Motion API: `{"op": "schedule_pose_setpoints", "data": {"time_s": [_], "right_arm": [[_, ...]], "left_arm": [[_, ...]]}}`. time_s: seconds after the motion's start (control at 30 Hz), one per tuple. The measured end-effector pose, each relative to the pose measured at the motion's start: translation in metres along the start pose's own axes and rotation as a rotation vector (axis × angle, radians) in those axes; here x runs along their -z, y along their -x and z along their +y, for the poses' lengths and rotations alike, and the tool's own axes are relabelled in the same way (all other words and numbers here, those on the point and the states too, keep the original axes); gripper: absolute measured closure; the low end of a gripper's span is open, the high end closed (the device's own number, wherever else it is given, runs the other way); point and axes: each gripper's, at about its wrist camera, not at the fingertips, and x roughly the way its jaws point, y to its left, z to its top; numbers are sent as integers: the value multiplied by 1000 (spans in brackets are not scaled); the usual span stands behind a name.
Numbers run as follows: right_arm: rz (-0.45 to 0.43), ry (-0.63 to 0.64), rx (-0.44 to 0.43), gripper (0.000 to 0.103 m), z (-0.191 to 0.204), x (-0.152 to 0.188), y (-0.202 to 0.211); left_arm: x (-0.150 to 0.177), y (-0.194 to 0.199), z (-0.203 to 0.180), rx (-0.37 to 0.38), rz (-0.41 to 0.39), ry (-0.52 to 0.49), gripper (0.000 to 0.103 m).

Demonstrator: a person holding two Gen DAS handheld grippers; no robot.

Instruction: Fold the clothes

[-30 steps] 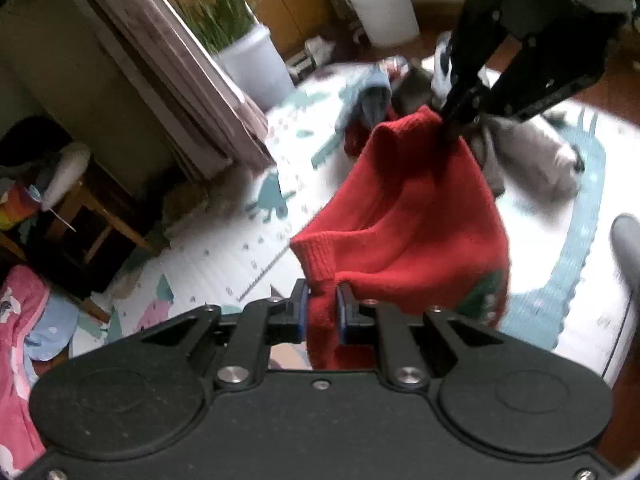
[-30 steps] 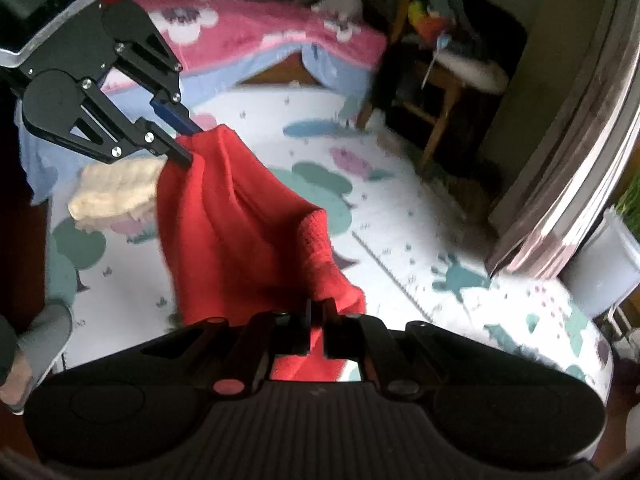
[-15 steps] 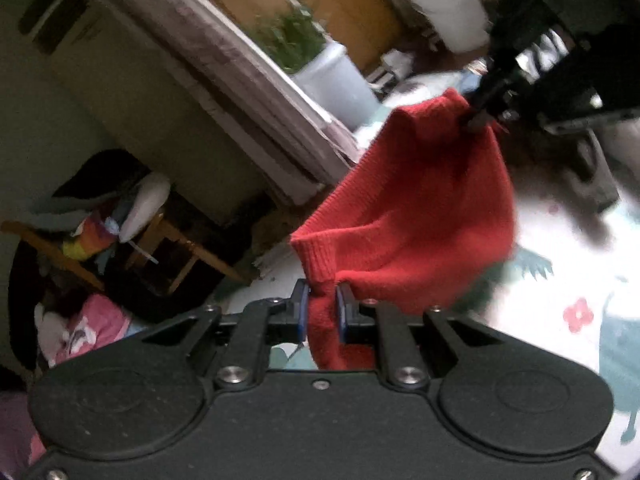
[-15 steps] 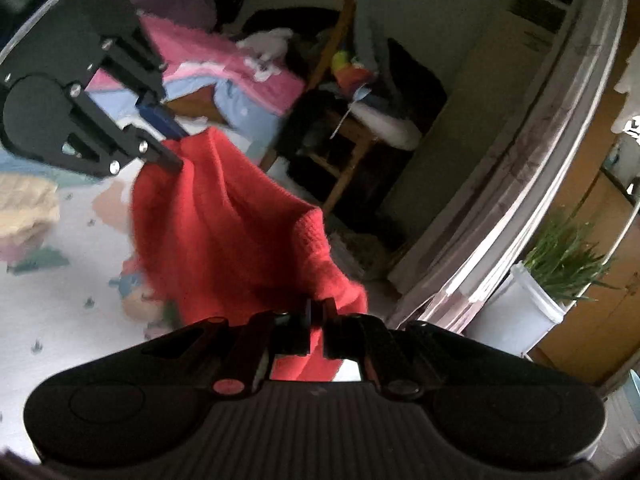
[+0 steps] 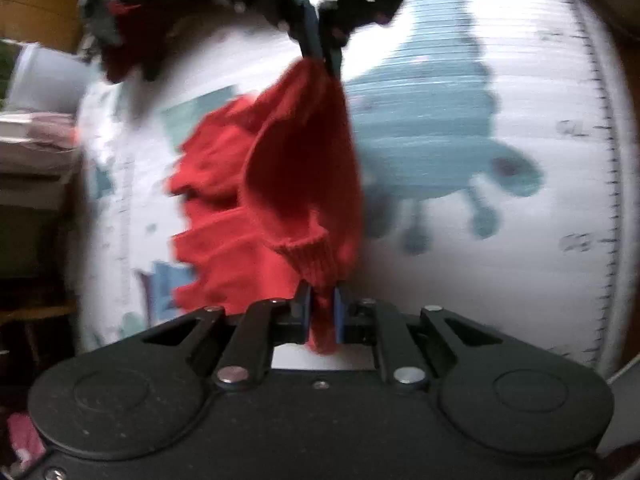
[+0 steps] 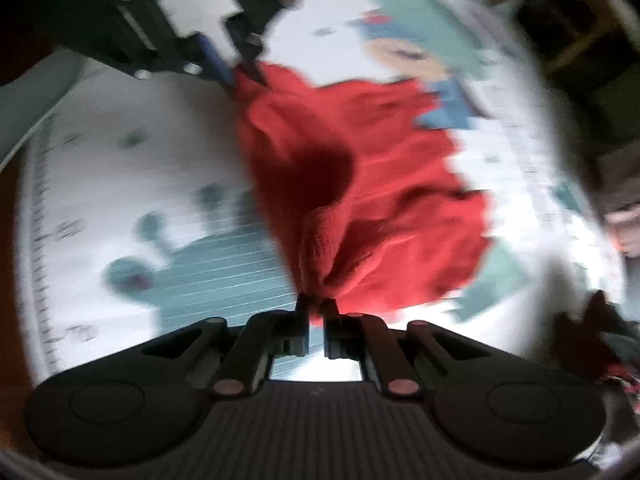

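One red knit sweater [image 5: 280, 184], ribbed cuff, bunched in blurred folds — hangs between two grippers over the play mat [image 5: 520, 160]. Left gripper [image 5: 320, 312] pinches it; right gripper [image 6: 317, 312] opening, cloth between its pads.

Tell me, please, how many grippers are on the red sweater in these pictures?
2. The left gripper pinches the ribbed edge of the red sweater over the play mat. The right gripper is at the opposite edge, with its jaws opening around the cloth.
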Motion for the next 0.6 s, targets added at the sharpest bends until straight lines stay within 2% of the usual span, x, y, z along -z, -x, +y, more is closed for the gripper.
{"op": "schedule_pose_setpoints", "data": {"time_s": [0.03,0.07,0.1,0.13,0.17,0.23,0.27,0.33,0.37,0.47,0.57,0.6], "right_arm": [[32,9,-56,65,8,1,-4],[63,17,-113,51,15,1,-9],[84,32,-151,27,23,5,-9],[95,60,-182,25,30,9,-8],[106,75,-214,25,32,12,-8],[119,77,-274,26,29,17,-7],[118,60,-300,26,25,18,-5],[115,-6,-340,26,2,22,-1],[111,-51,-352,26,-10,29,-1],[105,-255,-388,26,-57,48,-4],[47,-479,-419,26,-107,63,-5],[8,-538,-400,25,-122,66,-4]], "left_arm": [[-3,-1,-5,32,3,-5,93],[-4,-3,-8,66,4,-7,87],[-5,-5,-11,102,6,-9,81],[-3,-6,-12,155,8,2,66],[0,-5,-10,224,8,29,58],[9,-2,-6,369,8,90,58],[15,-2,0,386,10,125,58],[28,-4,16,390,17,197,58],[37,-7,26,368,24,256,58],[65,-20,61,272,42,481,58],[94,-32,94,170,67,715,58],[102,-36,104,149,63,782,58]]}}
